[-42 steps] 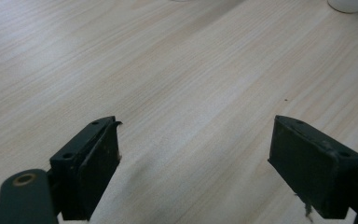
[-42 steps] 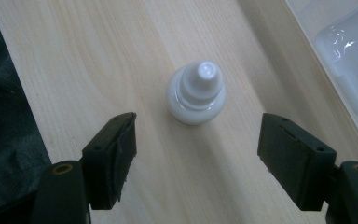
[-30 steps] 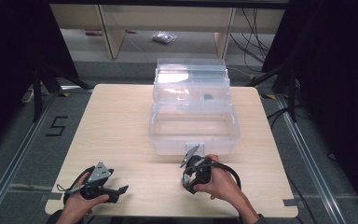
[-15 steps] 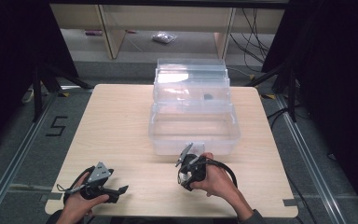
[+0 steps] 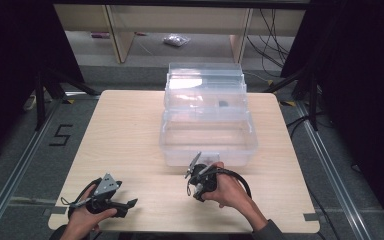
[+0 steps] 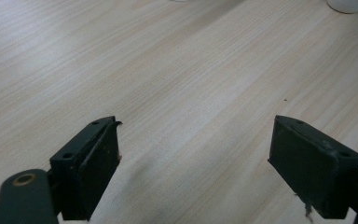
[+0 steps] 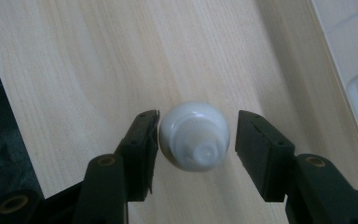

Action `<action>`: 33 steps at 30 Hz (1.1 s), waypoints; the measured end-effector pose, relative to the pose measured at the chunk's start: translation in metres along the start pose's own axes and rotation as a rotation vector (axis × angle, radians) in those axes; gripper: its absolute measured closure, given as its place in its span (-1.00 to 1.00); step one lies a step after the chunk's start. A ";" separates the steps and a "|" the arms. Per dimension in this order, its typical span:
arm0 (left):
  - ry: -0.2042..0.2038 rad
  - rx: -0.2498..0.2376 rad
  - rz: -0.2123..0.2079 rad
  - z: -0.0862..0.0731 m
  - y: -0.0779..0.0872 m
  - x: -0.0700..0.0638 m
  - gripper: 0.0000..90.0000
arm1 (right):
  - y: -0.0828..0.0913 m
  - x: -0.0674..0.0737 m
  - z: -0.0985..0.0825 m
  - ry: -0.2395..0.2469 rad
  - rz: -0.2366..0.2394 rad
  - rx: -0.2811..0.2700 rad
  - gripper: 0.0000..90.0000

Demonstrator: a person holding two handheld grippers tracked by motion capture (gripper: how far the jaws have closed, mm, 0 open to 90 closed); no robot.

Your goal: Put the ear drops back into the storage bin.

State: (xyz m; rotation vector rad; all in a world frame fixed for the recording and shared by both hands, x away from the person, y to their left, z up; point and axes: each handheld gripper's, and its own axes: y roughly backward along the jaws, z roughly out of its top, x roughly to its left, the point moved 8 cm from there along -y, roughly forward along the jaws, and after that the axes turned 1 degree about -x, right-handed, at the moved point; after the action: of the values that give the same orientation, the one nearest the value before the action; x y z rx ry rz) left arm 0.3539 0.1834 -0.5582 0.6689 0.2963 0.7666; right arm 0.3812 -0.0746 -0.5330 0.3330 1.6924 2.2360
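Our right gripper (image 7: pixel 196 140) has just been closing on the white bottle (image 7: pixel 195 135) near the clear box (image 5: pixel 207 132) — one pad touching, no grip yet — while our left gripper (image 6: pixel 196 163) gapes empty.

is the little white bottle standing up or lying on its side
Standing up: in the right gripper view the white bottle is seen from above, its nozzle pointing at the camera, base on the table.

The small dark object (image 5: pixel 223 104) inside the clear plastic box (image 5: pixel 207 145) is too tiny to identify, and the white bottle (image 7: pixel 195 136) looks blurred.
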 end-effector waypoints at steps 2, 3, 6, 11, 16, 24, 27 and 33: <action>-0.001 0.000 0.006 0.000 0.000 0.001 -0.66 | -0.001 0.000 0.001 0.006 0.013 -0.002 0.16; -0.001 -0.001 0.004 0.000 0.000 0.000 -0.66 | 0.000 0.000 0.000 -0.010 0.012 0.007 0.18; 0.000 0.000 0.000 0.000 0.000 0.000 -0.66 | -0.001 0.001 0.001 -0.002 0.023 0.008 0.28; 0.000 0.000 0.000 0.000 0.000 0.000 -0.66 | 0.000 -0.001 0.001 0.000 -0.003 0.019 0.34; 0.001 0.000 0.000 0.000 0.000 0.000 -0.66 | 0.007 -0.003 0.003 0.014 -0.015 0.014 0.34; 0.000 0.002 0.001 0.000 0.000 0.000 -0.66 | 0.023 -0.006 0.004 0.010 -0.028 0.000 0.34; -0.003 0.003 0.000 0.000 0.000 0.000 -0.66 | 0.029 -0.008 0.005 0.011 -0.031 0.000 0.34; 0.002 0.000 0.001 0.000 0.000 0.000 -0.66 | 0.044 -0.010 0.008 -0.005 -0.023 -0.008 0.34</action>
State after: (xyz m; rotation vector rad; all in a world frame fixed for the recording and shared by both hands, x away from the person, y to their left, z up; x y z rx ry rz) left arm 0.3540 0.1835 -0.5583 0.6681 0.2975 0.7678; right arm 0.3887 -0.0826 -0.4885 0.3151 1.6765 2.2231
